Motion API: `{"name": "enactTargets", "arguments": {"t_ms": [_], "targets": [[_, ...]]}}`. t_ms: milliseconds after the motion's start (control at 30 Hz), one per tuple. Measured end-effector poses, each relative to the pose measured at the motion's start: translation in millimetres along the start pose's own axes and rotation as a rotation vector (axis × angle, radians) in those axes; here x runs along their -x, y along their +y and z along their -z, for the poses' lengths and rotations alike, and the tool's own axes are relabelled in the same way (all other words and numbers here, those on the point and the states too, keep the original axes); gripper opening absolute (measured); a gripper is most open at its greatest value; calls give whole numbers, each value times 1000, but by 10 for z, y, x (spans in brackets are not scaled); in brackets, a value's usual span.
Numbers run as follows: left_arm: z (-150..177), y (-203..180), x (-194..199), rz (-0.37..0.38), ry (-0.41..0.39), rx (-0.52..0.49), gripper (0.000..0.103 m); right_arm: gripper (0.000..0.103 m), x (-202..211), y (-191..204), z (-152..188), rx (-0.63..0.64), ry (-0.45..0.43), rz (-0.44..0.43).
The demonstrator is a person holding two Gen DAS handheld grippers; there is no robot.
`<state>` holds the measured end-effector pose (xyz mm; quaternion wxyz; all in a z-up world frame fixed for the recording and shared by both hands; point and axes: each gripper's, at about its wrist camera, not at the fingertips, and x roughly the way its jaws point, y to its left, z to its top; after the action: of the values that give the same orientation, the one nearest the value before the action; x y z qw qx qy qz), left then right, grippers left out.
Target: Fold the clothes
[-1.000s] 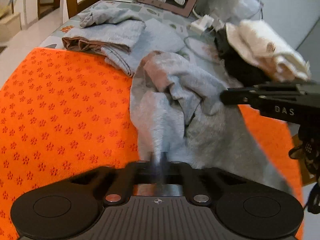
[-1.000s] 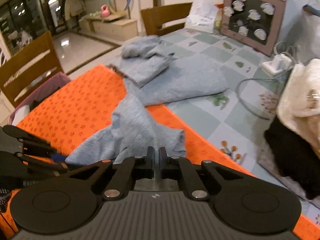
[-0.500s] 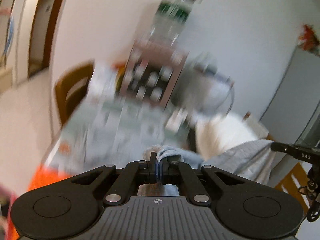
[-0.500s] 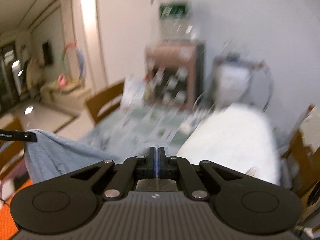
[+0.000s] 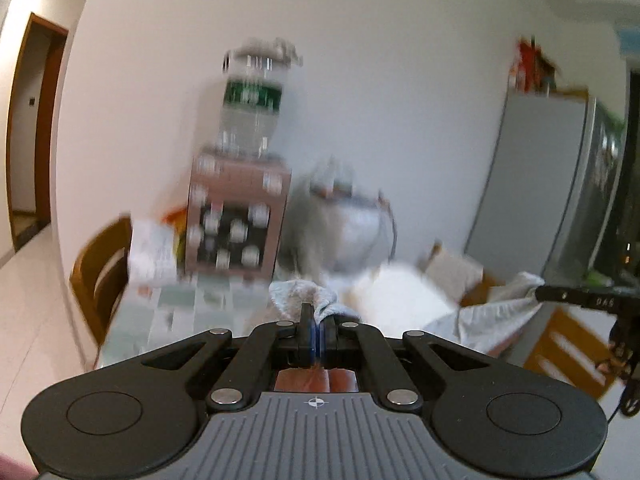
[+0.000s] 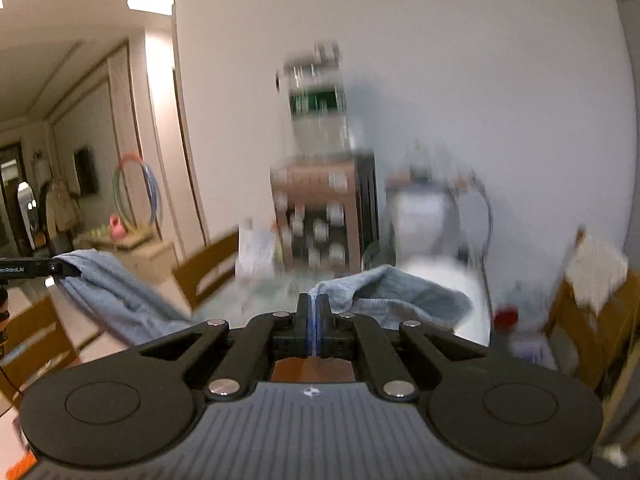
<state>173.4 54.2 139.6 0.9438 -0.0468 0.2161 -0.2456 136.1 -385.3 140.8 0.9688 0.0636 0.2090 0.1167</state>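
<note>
Blurred beyond reading: green label on water bottle (image 5: 253,98), items in brown box (image 5: 236,216). Hidden behind left gripper (image 5: 313,314): lower span of grey garment (image 5: 486,320) and most of the surface (image 5: 180,312). Cut off at frame edge: right gripper (image 5: 540,293).

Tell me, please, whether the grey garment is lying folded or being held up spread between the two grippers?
Held up, spread. The left gripper and right gripper each pinch an edge of the grey garment, which sags between them.

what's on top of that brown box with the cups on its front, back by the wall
A large clear water bottle with a green label stands on the brown box, blurred by motion. Its cap is too smeared to make out, and the box hides whatever lies behind its base.
</note>
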Motion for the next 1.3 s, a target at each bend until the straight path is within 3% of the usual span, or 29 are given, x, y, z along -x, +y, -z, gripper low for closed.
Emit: {"name": "enactTargets", "arguments": {"t_ms": [333,533,633,733,767,833,1000,1300], "targets": [[1696,121,202,-50,332,44,4,3,201,323,1952,-72,368,0],[2285,83,379,-64,432,66,7,4,301,527,2678,-51,493,14],[2496,71,491,-58,482,66,15,6,379,614,2891,-21,546,16],[2543,42,630,-31,492,75,31,14,442,615,2824,-4,560,9],[2527,41,696,-22,480,83,35,23,468,599,2759,-5,557,5],[2473,41,792,-10,453,98,53,36,511,564,2622,-1,548,3],[2214,63,721,-30,387,119,56,41,443,425,2248,-1,492,37],[1888,201,-138,-130,361,115,56,48,-230,226,2063,8,512,43]]}}
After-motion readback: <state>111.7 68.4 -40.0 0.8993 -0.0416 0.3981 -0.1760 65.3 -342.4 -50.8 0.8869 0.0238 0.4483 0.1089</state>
